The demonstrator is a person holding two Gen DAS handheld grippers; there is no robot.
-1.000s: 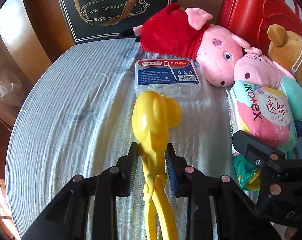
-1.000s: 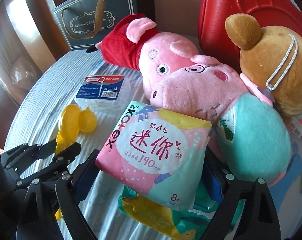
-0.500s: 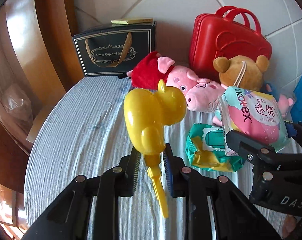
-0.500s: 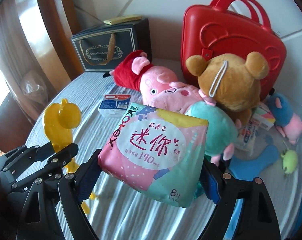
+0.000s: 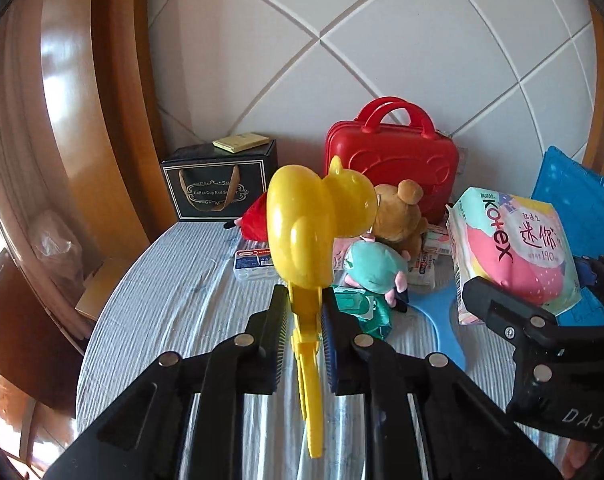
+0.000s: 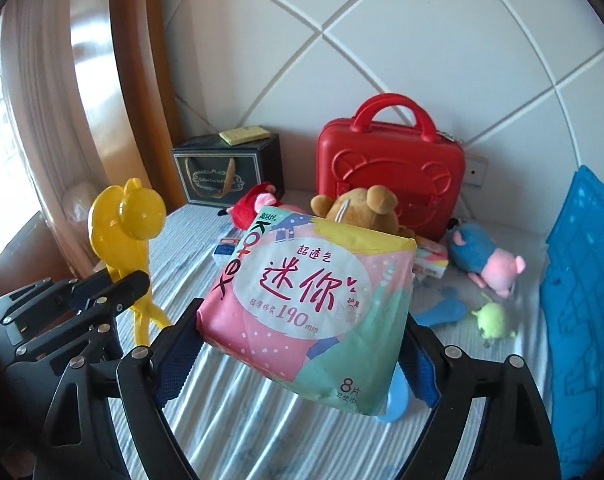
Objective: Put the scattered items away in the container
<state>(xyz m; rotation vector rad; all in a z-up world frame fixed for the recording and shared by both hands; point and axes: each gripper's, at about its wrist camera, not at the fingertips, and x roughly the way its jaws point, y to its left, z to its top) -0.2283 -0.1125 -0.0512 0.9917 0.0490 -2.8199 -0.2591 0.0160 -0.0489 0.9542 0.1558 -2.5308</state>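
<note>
Yellow plastic toy [image 5: 318,224] clamped by its thin neck in left gripper [image 5: 305,320], head forward; soft pad pack [image 6: 314,296] grasped widthwise by right gripper [image 6: 297,344], both above bench [image 5: 173,296], for carrying to blue container [image 6: 582,280] right of it.

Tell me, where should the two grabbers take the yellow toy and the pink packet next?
Probably across to the blue crate on the right. The left gripper grips the yellow toy, the right gripper holds the pink packet, both lifted clear of the table.

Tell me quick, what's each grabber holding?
Left gripper: shut on the yellow toy.
Right gripper: shut on the Kotex pack.
</note>
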